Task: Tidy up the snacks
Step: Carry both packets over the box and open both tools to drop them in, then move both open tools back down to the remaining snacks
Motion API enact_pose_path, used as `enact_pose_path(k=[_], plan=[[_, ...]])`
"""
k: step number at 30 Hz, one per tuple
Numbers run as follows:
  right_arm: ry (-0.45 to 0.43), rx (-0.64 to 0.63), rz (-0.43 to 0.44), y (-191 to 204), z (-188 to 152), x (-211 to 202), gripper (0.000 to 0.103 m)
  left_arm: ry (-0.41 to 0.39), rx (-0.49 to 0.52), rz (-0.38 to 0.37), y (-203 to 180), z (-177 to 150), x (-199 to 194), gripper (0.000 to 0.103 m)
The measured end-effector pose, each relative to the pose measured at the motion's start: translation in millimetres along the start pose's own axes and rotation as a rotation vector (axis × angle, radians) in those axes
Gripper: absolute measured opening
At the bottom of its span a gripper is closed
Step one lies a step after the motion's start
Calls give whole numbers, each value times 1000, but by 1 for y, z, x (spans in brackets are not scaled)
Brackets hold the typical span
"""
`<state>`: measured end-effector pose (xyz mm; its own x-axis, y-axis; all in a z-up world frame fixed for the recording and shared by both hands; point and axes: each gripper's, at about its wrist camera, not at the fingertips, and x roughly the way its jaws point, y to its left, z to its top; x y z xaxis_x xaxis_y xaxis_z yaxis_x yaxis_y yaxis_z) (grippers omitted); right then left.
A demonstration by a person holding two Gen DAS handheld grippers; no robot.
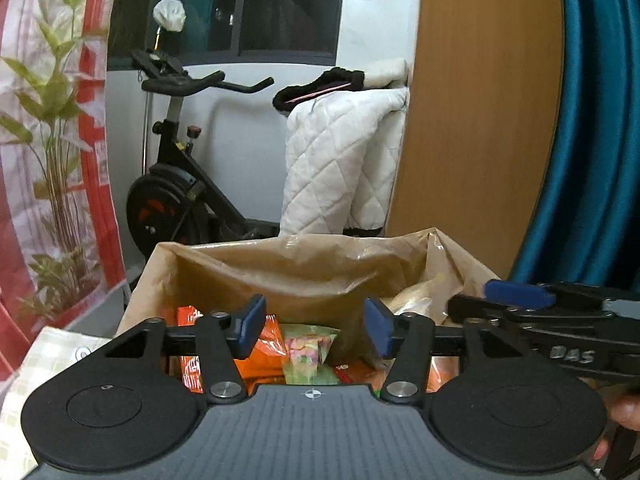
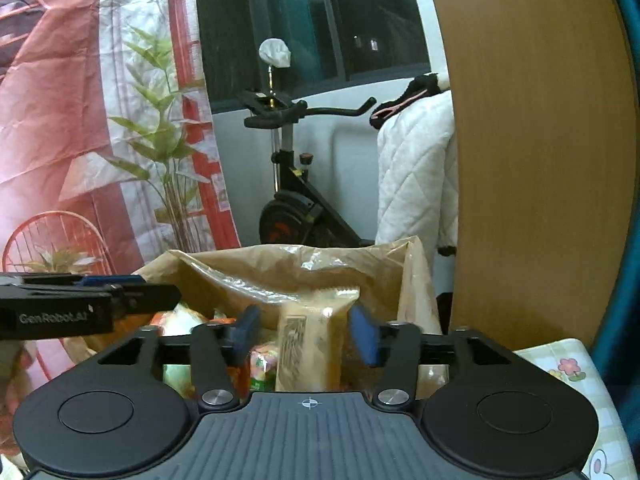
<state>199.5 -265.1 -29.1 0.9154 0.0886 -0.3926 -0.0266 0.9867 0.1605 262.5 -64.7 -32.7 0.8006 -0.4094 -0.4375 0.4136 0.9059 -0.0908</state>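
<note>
— While both grippers hang over the paper bag [image 1: 304, 268], are the snacks [image 1: 264, 344] sorted?
— No. They sit below and past the jaws. Left gripper [image 1: 314, 326] and right gripper [image 2: 306, 336] gape, holding nothing.

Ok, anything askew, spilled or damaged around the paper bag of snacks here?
Nothing spilled or torn. The brown paper bag is creased and its rim sags unevenly. One tan snack packet stands on end above the other snacks, between the open jaws of the right gripper, apparently untouched. The rest lie jumbled inside.
</note>
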Motion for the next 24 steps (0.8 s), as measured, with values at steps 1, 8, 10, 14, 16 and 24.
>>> enact_pose_path(k=[1,8,10,14,16,24], plan=[[-3,-3,3,1,0,-5,54,13,-6,1,3,0,-3,57],[-15,24,74,-15,8,-64,64,-13,-60,7,38,-4,-74,57],[-36,37,89,-23,2,-84,65,-25,-72,23,46,-11,-92,57],[-52,5,96,-28,-27,-108,67,-6,-63,58,58,-33,-110,57],[-25,-8,65,-28,-46,-110,67,12,-44,86,60,-46,-110,57],[107,-7,47,-22,-107,-98,73,133,-60,55,64,-78,-92,57]])
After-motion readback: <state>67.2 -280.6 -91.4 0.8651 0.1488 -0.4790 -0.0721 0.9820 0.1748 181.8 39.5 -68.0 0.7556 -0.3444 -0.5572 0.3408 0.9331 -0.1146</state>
